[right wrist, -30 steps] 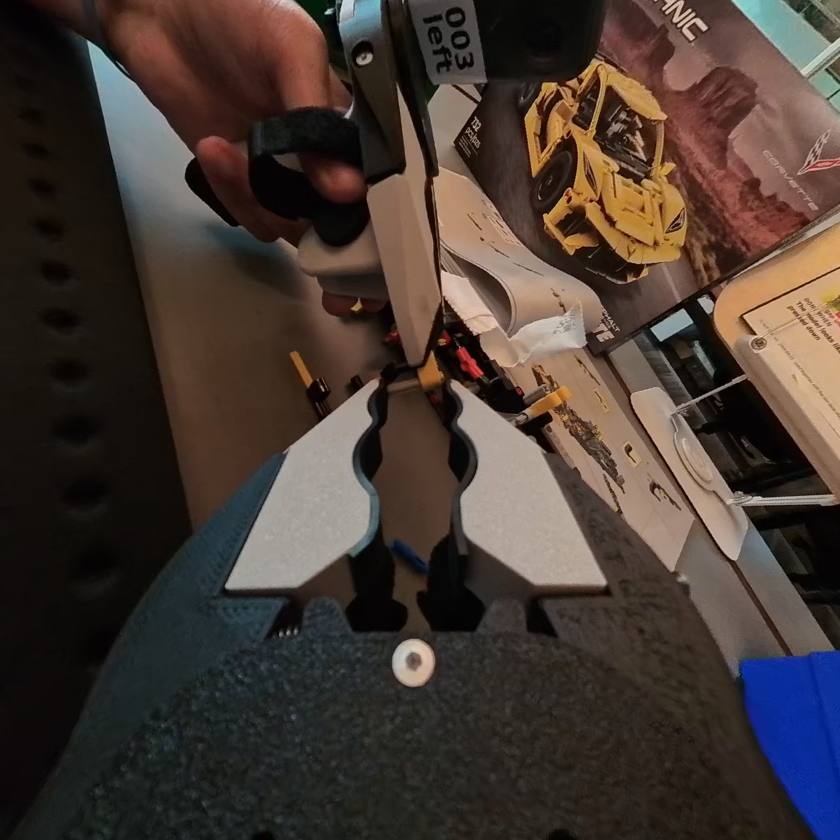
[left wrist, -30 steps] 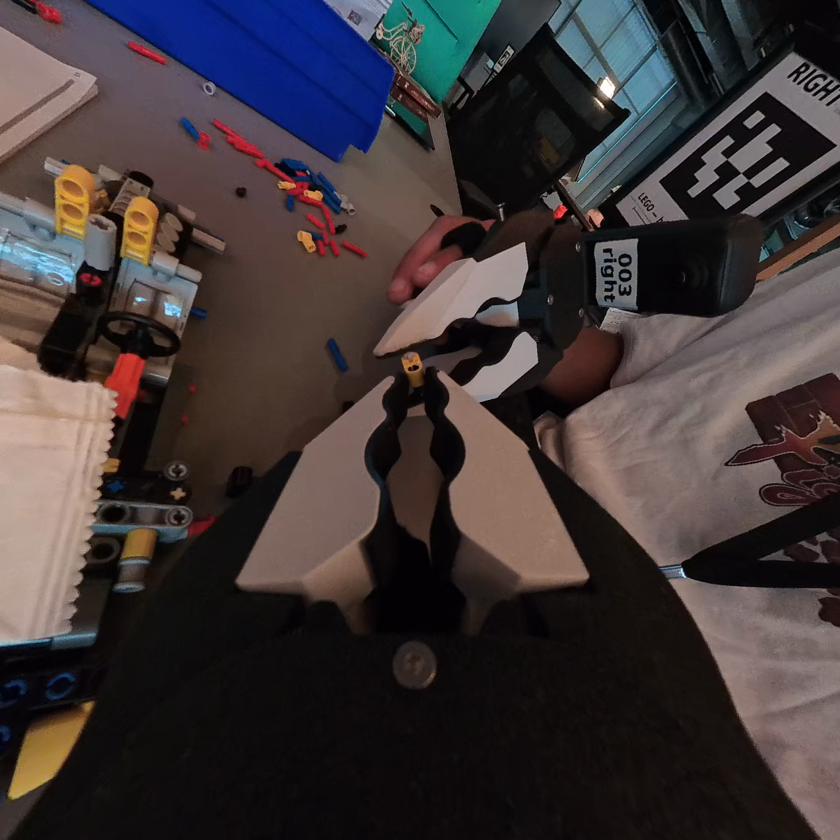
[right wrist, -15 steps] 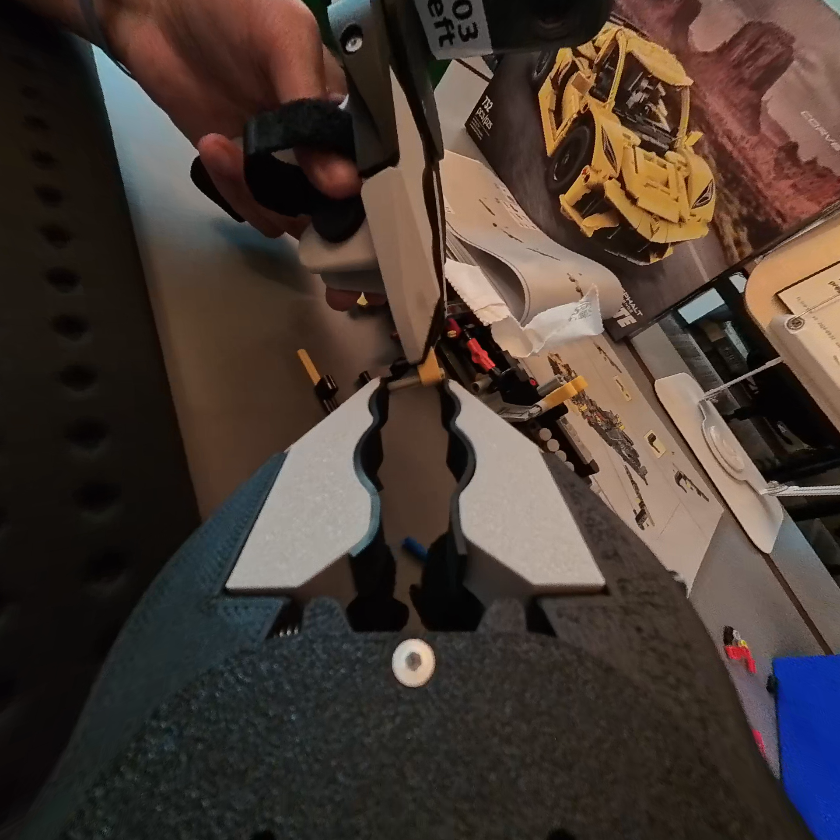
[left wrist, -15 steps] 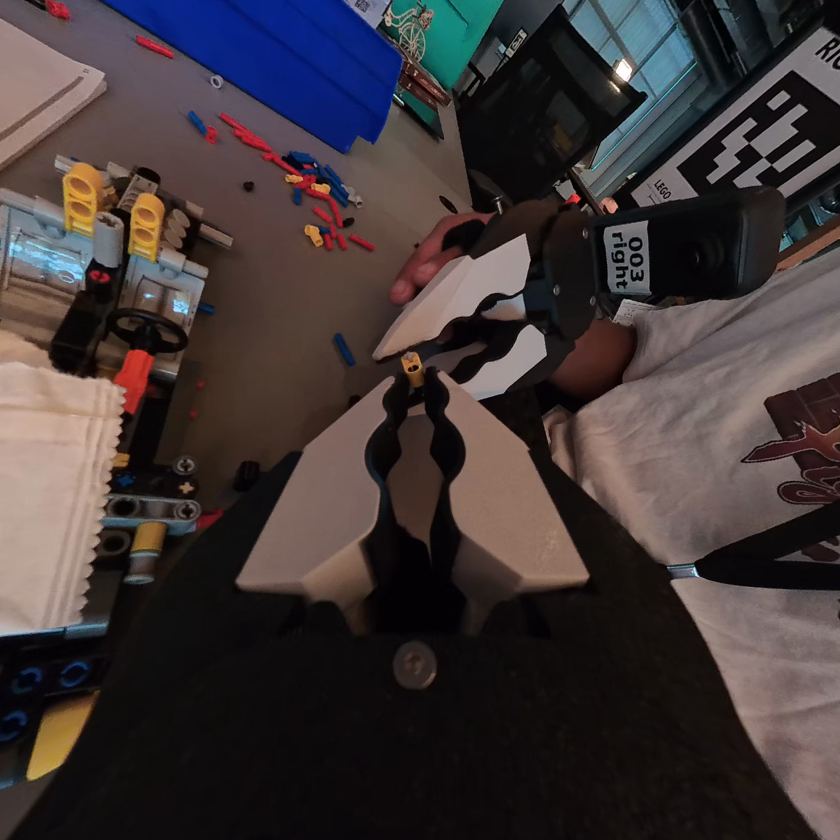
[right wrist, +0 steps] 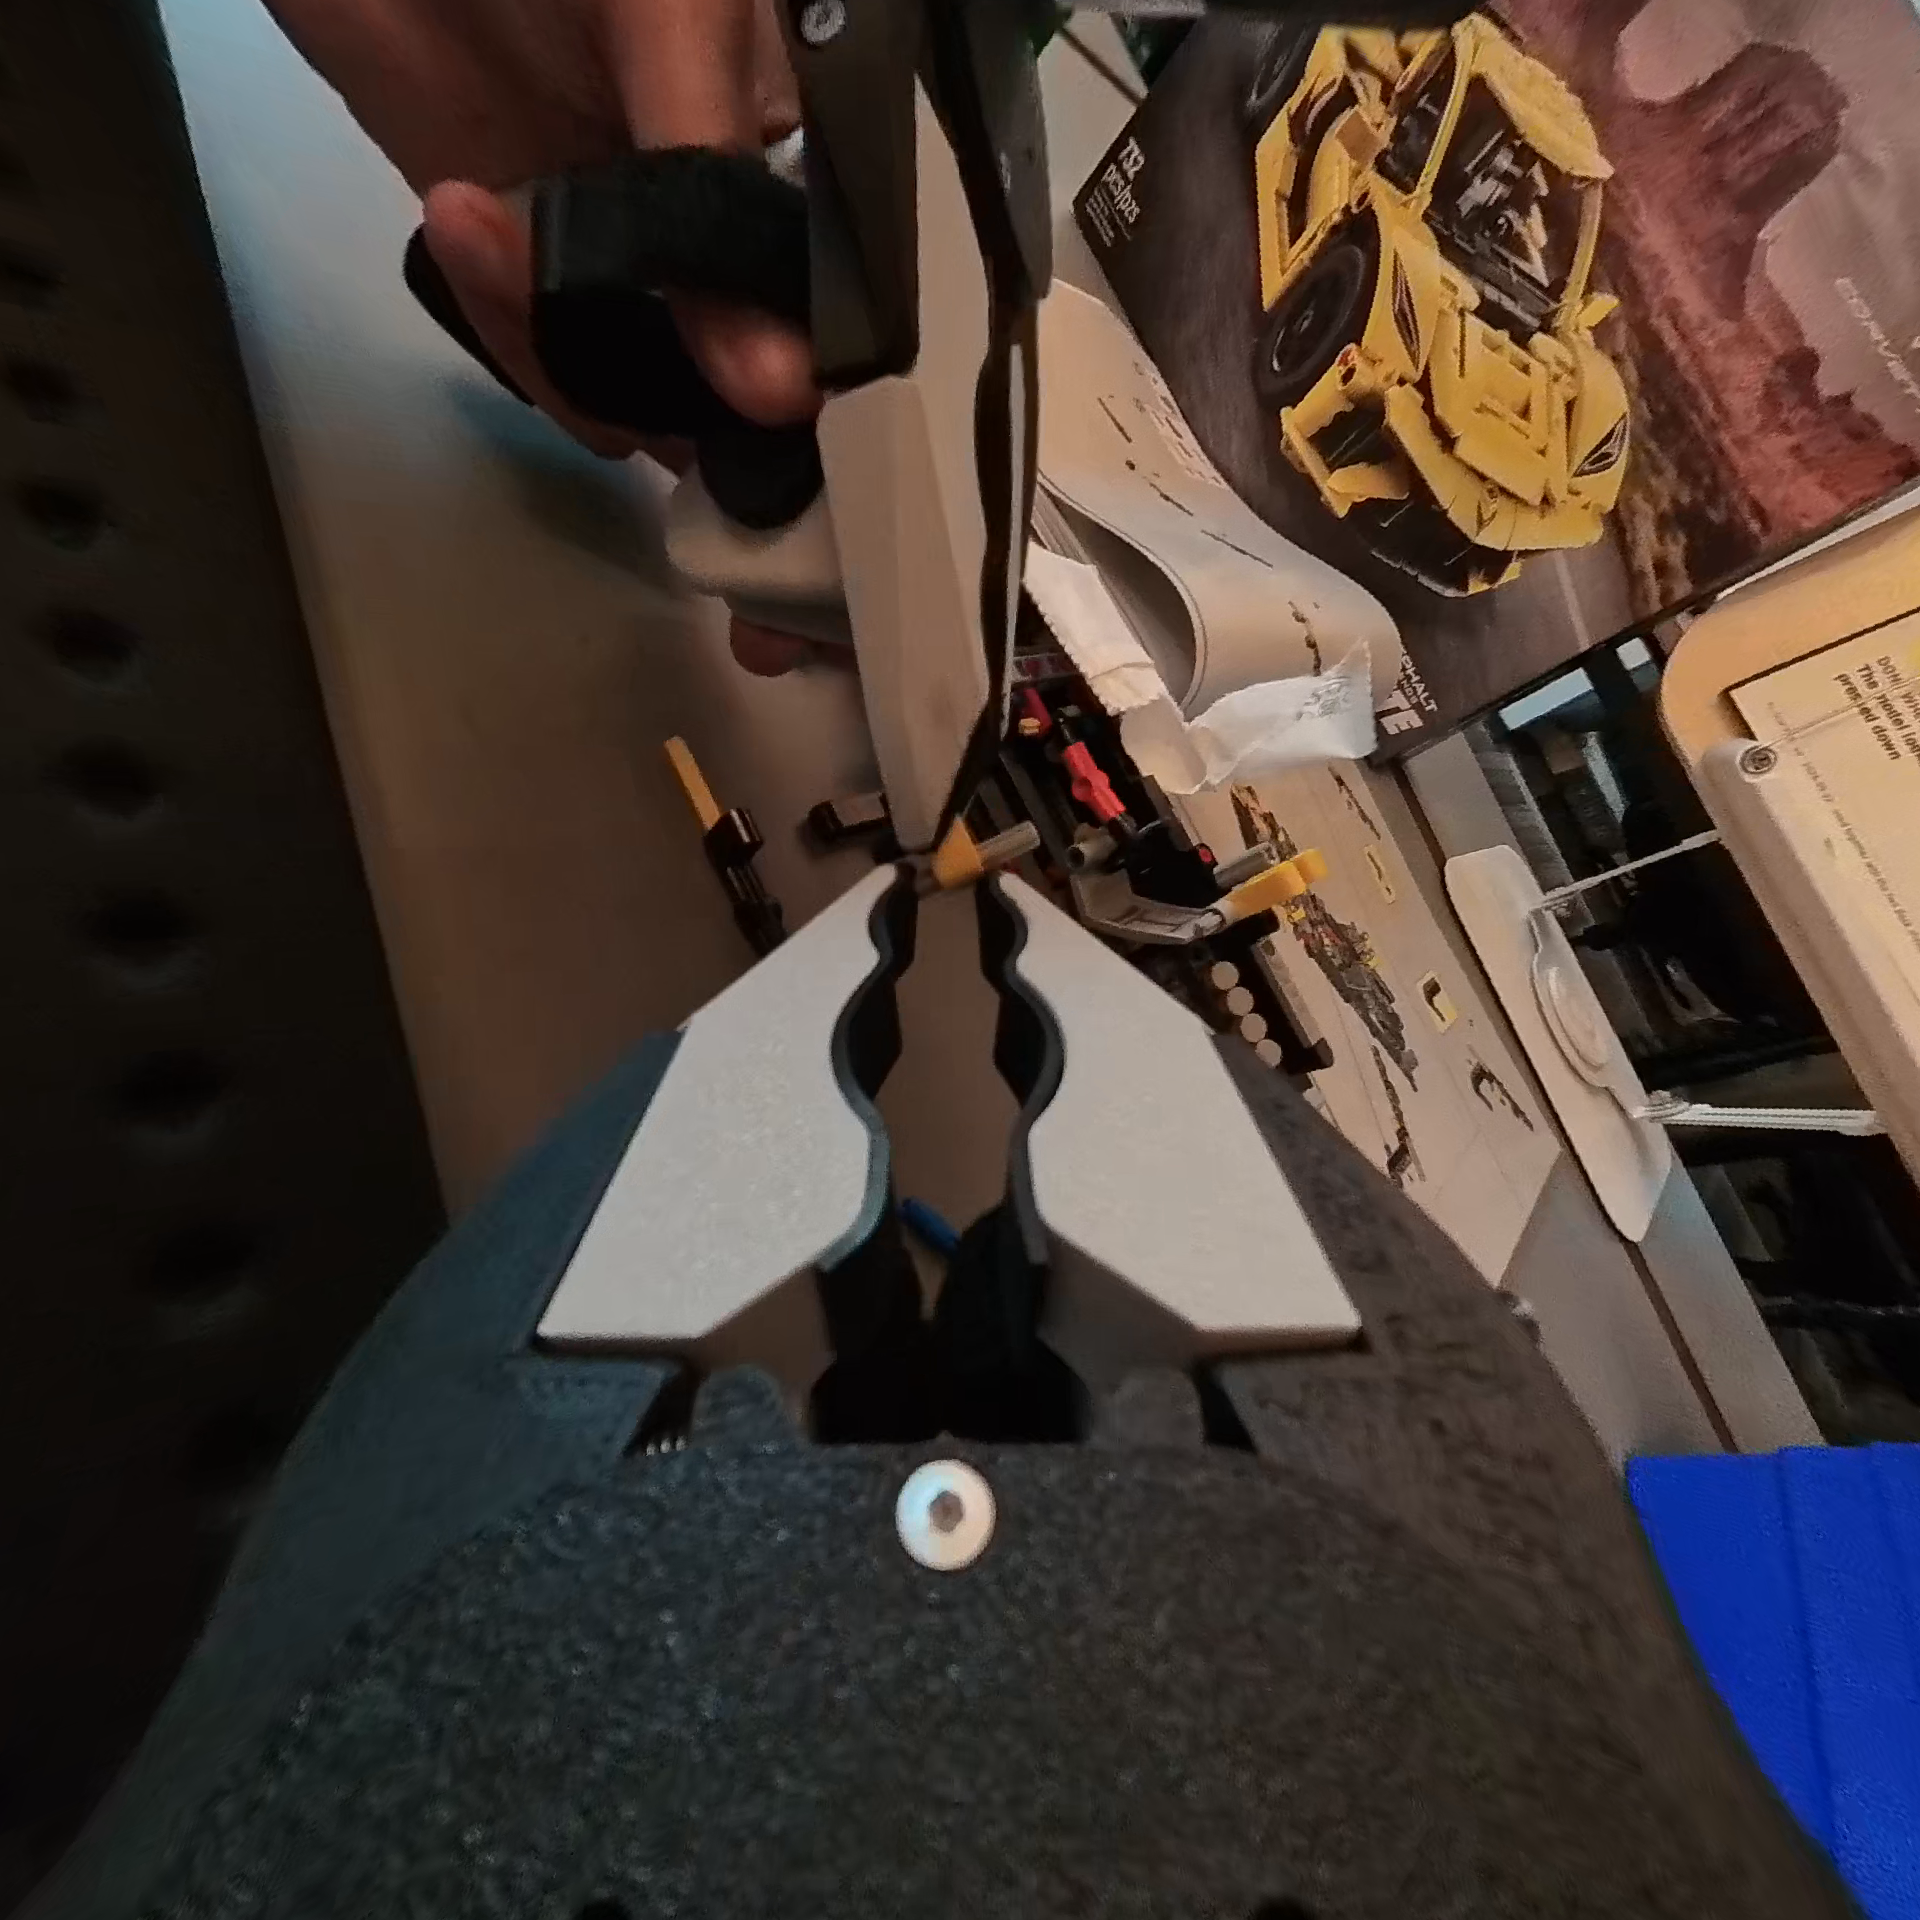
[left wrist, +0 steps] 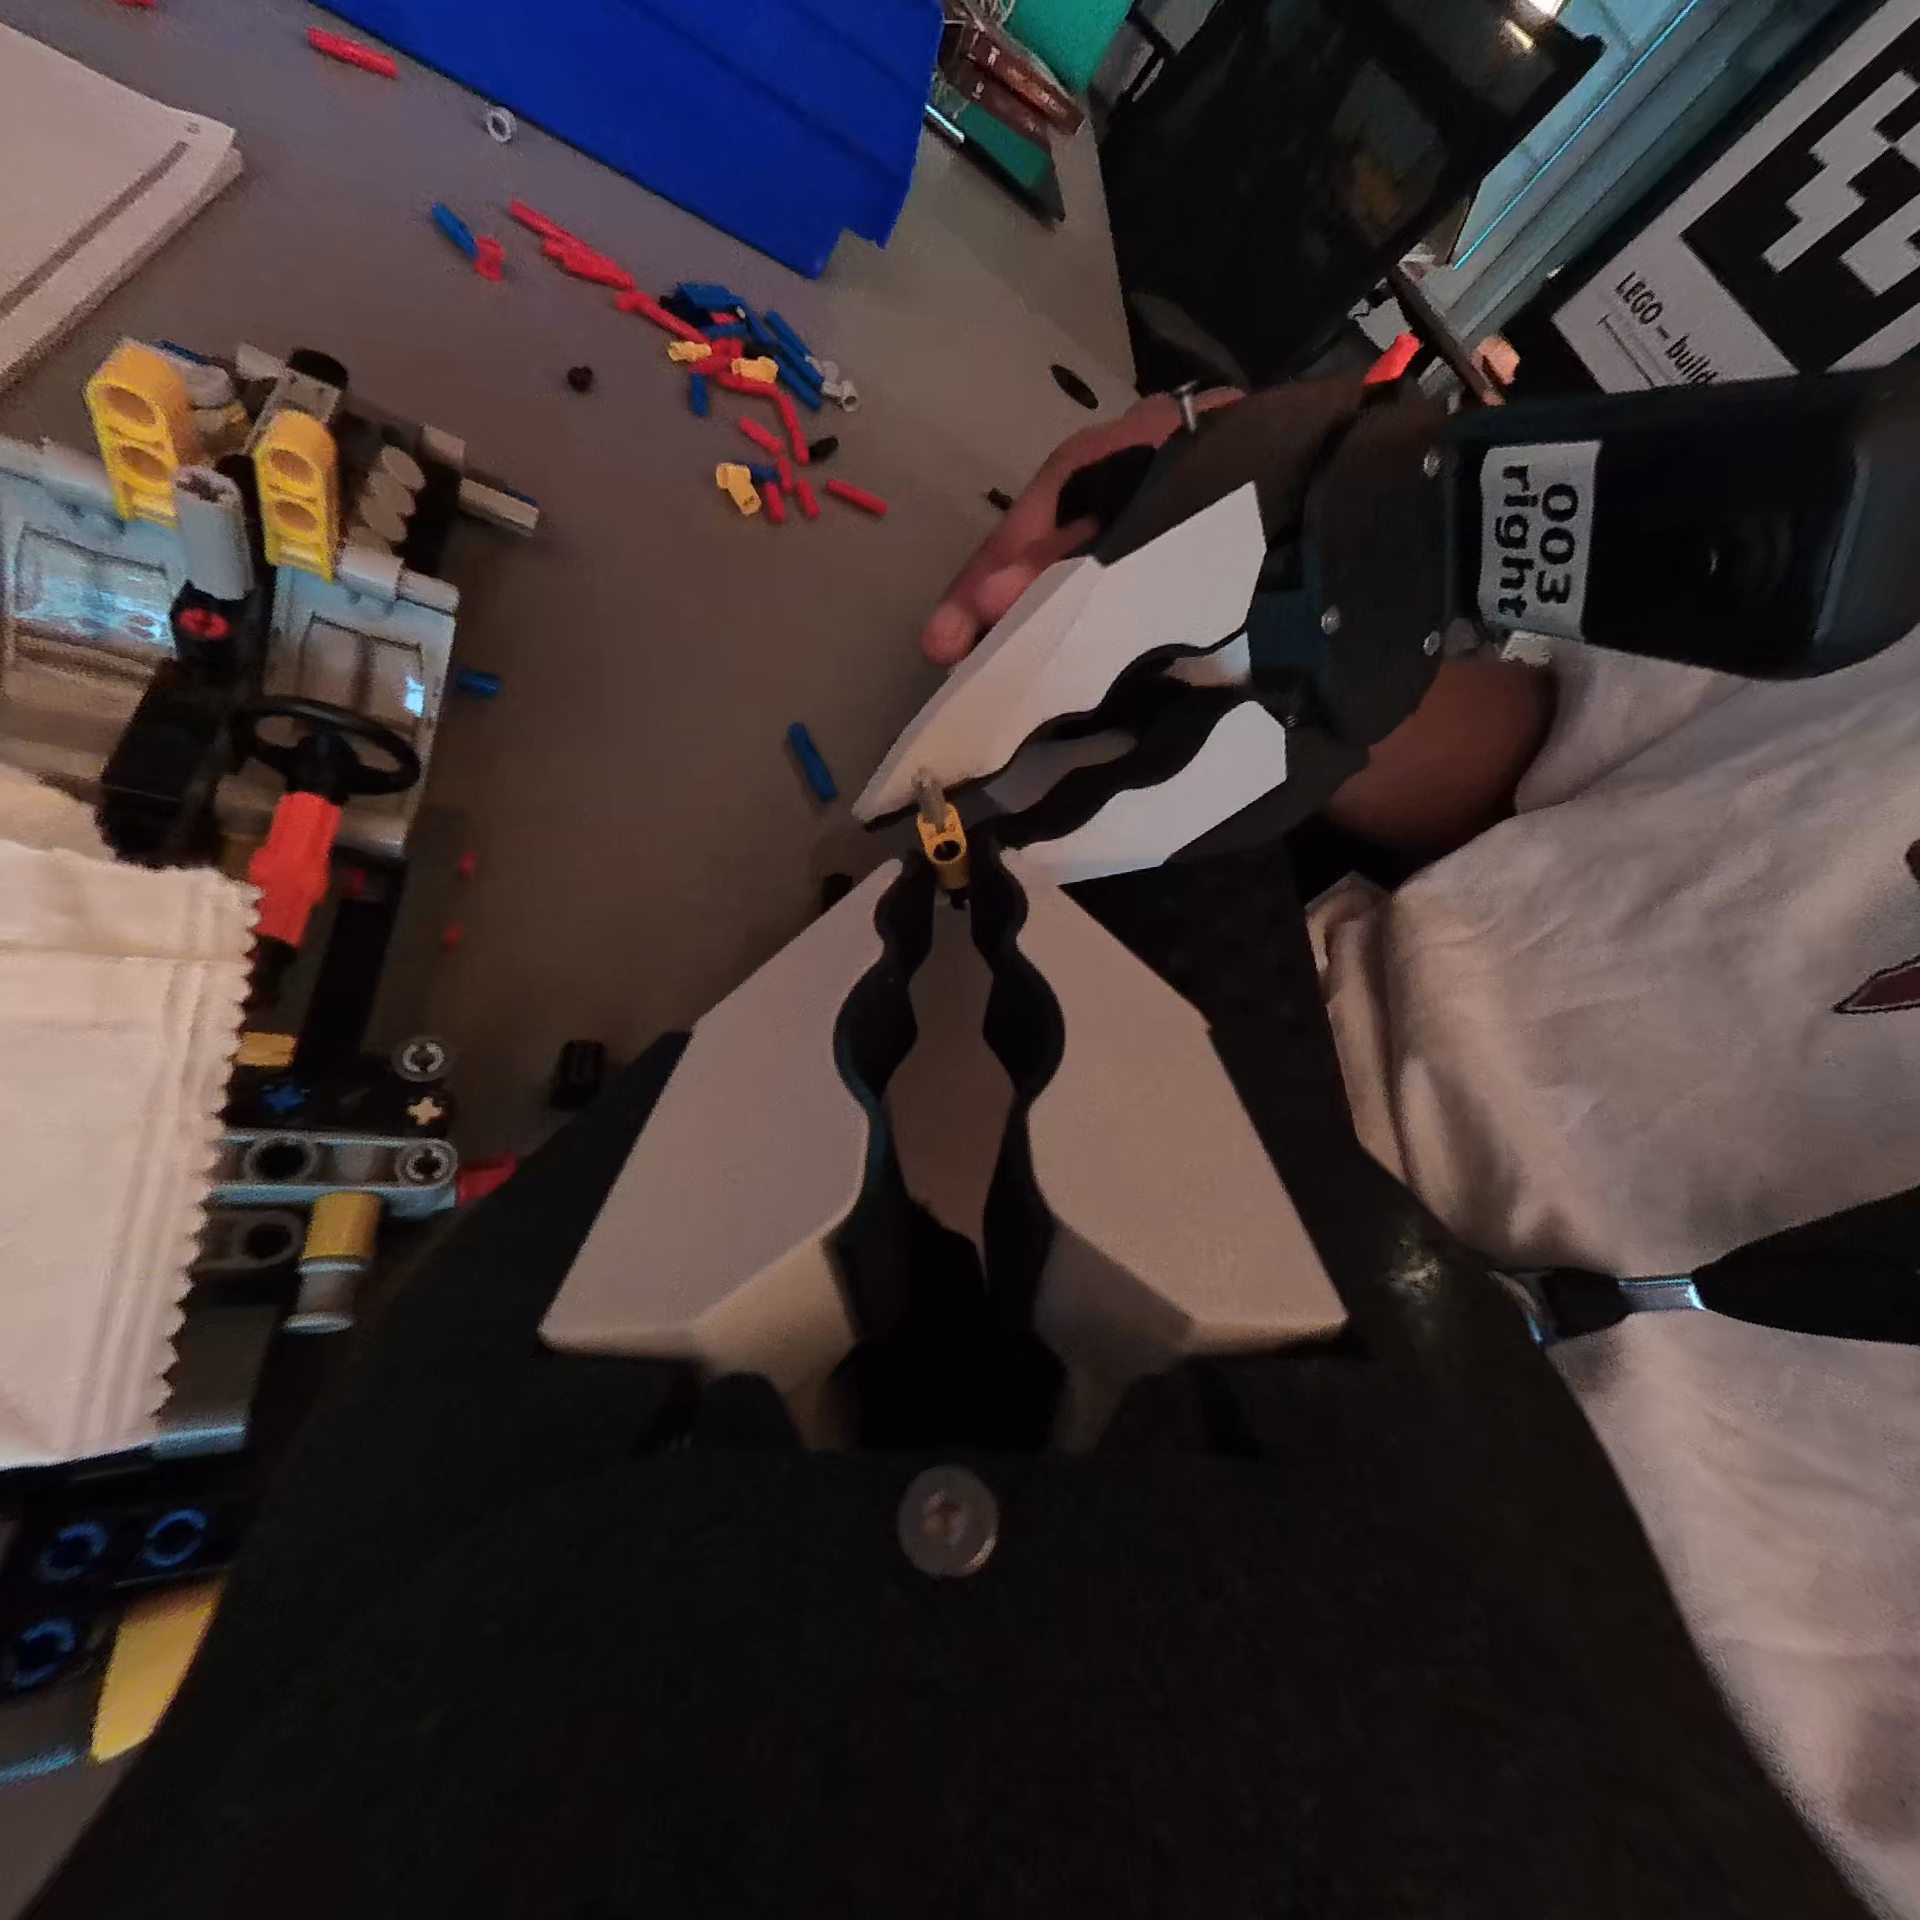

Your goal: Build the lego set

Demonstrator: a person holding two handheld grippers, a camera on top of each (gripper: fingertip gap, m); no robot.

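The left gripper (left wrist: 943,883) had its fingers nearly together at the tips, clamped on a small yellow connector (left wrist: 943,850). A light grey axle pin (left wrist: 930,798) stuck out of the connector's far end. In the left wrist view the right gripper (left wrist: 914,805) came in from the right, held by a hand (left wrist: 1049,540), and its tips met at that grey pin. Whether they pinched it or just touched it, cannot tell from that view.

In the right wrist view the right gripper (right wrist: 945,888) showed its tips close, a narrow gap between them, with the yellow connector (right wrist: 956,857) and grey axle pin (right wrist: 1006,844) right at the tips. The connector sat just past the fingertips, so a firm grip by the right tool is unclear. The left gripper (right wrist: 940,847) came down from above, fingers (right wrist: 914,582) pressed together on the piece.

Both tools were off the table (left wrist: 644,644), meeting in the air. The partly built grey and black chassis (left wrist: 260,665) lay to the left with a black steering wheel (left wrist: 330,746), well apart from the grippers. Loose red and blue pins (left wrist: 748,374) were scattered near a blue bin (left wrist: 665,94). The box with the yellow car picture (right wrist: 1455,260) stood behind the instruction booklet (right wrist: 1174,499).
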